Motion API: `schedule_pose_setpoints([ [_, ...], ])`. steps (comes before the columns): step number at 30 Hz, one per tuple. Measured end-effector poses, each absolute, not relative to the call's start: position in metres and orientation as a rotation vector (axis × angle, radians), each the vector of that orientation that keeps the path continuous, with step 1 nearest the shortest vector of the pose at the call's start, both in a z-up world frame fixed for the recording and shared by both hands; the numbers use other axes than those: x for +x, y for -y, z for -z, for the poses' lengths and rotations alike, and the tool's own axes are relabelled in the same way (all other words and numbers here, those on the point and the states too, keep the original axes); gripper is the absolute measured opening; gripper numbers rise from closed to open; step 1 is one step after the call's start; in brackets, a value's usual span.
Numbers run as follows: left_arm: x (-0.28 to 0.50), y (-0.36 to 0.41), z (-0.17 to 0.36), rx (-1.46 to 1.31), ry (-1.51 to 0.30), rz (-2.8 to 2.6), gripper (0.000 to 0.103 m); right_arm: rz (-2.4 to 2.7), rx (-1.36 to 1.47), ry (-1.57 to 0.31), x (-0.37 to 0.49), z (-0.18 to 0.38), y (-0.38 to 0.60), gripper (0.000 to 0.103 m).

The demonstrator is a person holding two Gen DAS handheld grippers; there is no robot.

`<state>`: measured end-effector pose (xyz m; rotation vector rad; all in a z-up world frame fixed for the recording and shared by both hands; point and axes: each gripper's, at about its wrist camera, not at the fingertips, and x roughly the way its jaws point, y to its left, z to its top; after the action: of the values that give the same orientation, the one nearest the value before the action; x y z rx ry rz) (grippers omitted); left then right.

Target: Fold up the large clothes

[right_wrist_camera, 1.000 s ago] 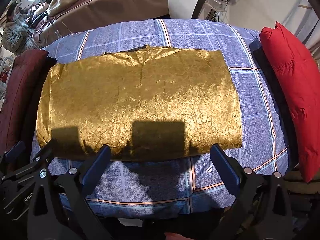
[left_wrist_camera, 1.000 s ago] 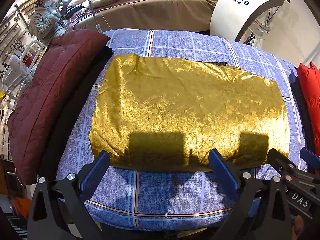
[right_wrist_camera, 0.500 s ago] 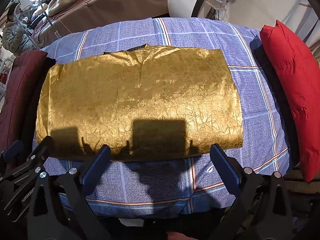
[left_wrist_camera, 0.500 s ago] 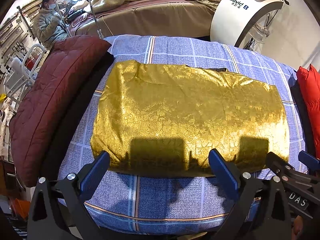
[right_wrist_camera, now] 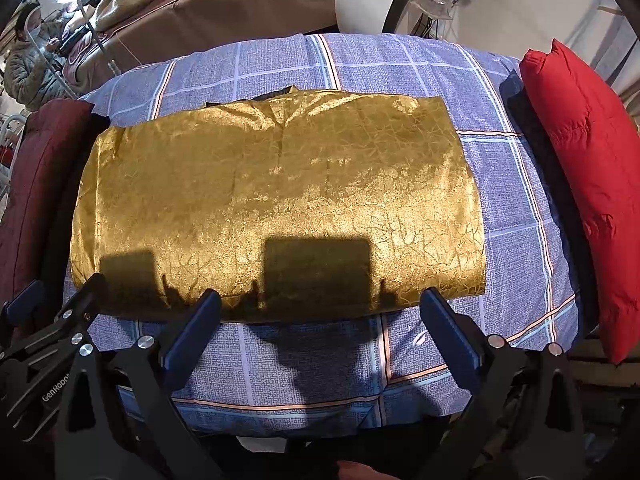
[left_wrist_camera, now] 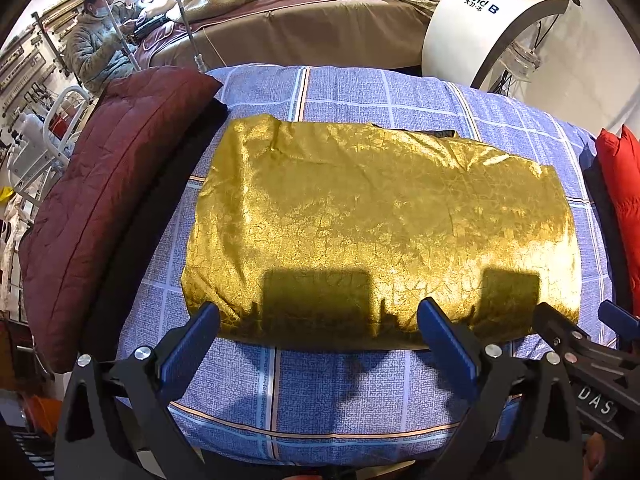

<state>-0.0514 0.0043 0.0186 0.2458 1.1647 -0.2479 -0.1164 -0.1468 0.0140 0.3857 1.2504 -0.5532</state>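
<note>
A shiny gold garment (left_wrist_camera: 380,224) (right_wrist_camera: 276,200) lies folded into a wide rectangle on the blue checked bedspread (left_wrist_camera: 340,392) (right_wrist_camera: 312,364). A dark collar edge peeks out at its far side. My left gripper (left_wrist_camera: 318,330) hovers open over the garment's near edge, toward its left half, with nothing between its blue pads (left_wrist_camera: 188,352). My right gripper (right_wrist_camera: 320,320) stands open just before the near edge, toward the right half, also holding nothing. Each gripper shows at the edge of the other's view.
A dark red quilted cushion (left_wrist_camera: 100,208) lies along the left side of the bed. A bright red pillow (right_wrist_camera: 588,184) lies along the right. Beyond stand a white machine (left_wrist_camera: 492,16), a brown bed (left_wrist_camera: 304,28) and a seated person (left_wrist_camera: 96,52).
Both grippers have edged forward and slightly lower toward the garment's near edge. The garment has not moved.
</note>
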Motion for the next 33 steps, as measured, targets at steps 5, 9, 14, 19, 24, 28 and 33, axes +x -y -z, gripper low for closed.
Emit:
schedule_pose_setpoints([
  [5, -0.0512, -0.0046, -0.0187, 0.245, -1.167, 0.247, 0.097, 0.553, 0.386, -1.25, -0.1168, -0.0137, 0.1469, 0.098],
  [9, -0.051, -0.0053, -0.0184, 0.244, -1.169, 0.248, 0.097, 0.554, 0.387, -1.251, -0.1171, -0.0139, 0.1469, 0.097],
  [14, -0.0521, -0.0046, -0.0182, 0.247, -1.171, 0.247, 0.097, 0.555, 0.385, -1.251, -0.117, -0.014, 0.1469, 0.097],
  [19, -0.0528, -0.0035, -0.0179, 0.25, -1.173, 0.251, 0.097, 0.556, 0.386, -1.251, -0.118, -0.0134, 0.1471, 0.097],
  [24, -0.0533, -0.0026, -0.0175, 0.252, -1.175, 0.253, 0.097, 0.561, 0.385, -1.246, -0.1196, -0.0152, 0.1477, 0.098],
  [28, -0.0536, -0.0023, -0.0173, 0.252, -1.176, 0.253, 0.097, 0.564, 0.383, -1.247, -0.1193, -0.0166, 0.1472, 0.098],
  [33, -0.0531, -0.0033, -0.0171, 0.253, -1.178, 0.25, 0.097, 0.564, 0.379, -1.248, -0.1187, -0.0164, 0.1469, 0.097],
])
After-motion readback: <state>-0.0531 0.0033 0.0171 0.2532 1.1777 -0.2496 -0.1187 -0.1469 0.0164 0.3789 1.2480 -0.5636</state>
